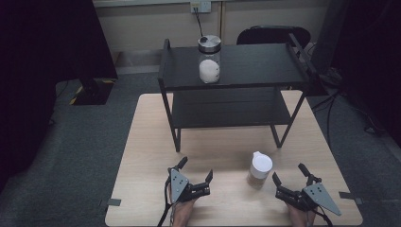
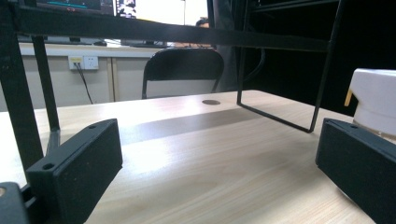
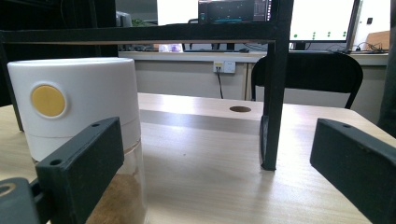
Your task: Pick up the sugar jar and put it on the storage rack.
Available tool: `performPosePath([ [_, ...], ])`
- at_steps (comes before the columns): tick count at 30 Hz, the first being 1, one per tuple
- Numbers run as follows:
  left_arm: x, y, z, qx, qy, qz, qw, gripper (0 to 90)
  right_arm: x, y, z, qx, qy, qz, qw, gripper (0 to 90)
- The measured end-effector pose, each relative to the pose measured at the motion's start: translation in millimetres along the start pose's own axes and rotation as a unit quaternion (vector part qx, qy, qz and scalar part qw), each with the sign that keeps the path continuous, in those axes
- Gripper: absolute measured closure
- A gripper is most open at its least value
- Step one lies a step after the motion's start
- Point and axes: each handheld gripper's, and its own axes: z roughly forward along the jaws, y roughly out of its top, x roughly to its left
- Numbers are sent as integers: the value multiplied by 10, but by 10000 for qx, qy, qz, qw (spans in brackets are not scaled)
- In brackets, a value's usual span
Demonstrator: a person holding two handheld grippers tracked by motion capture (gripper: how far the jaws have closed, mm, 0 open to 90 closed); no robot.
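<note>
Both tools open, empty, resting low on light wood bench [image 1: 151, 142]: left tool [image 1: 195, 169], right tool [image 1: 288, 174]. White-lidded clear jar w/ brown contents [image 1: 259, 170] stands btwn them, just beside right tool. Silver-lidded glass jar w/ white contents [image 1: 209, 59] on black 2-tier shelf rack [image 1: 265, 66].

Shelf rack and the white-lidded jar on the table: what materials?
Shelf rack: likely painted metal; thin matte black bars and flat decks. White-lidded jar: clear body, glass or plastic, brown powder showing through; lid looks matte white plastic with a yellow button.
</note>
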Motion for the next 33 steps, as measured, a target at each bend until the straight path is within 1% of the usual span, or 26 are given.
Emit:
performPosePath([
  [3, 19, -37, -15, -76, 8, -77, 9999, 7, 0, 0, 0, 0, 0, 0, 10000, 15],
  [5, 10, -29, -17, -28, 63, -16, 10000, 5, 0, 0, 0, 1, 0, 0, 10000, 15],
  [8, 14, -45, -15, 9, 99, -17, 9999, 4, 0, 0, 0, 1, 0, 0, 10000, 15],
  [10, 21, -64, -19, -21, 69, -28, 10000, 4, 0, 0, 0, 1, 0, -1, 10000, 15],
  [13, 14, -65, -22, -11, 77, 40, 10000, 3, 0, 0, 0, 0, 0, -1, 10000, 15],
  [15, 18, -67, -26, -17, 69, 49, 10000, 2, 0, 0, 0, 0, 0, 0, 10000, 15],
  [17, -2, -75, -35, -33, 115, 175, 9998, 0, 1, 0, 0, 0, 0, -1, 10000, 15],
  [20, -26, -82, -44, -48, 142, 233, 9996, 0, 1, 0, -1, 0, -1, 0, 10000, 15],
  [25, -68, -83, -43, -47, 263, 232, 9994, 0, 3, -1, -1, 0, -8, 0, 10000, 15],
  [33, -81, -86, -41, -54, 301, 228, 9993, 0, 4, -1, -1, -1, -11, -3, 10000, 15],
])
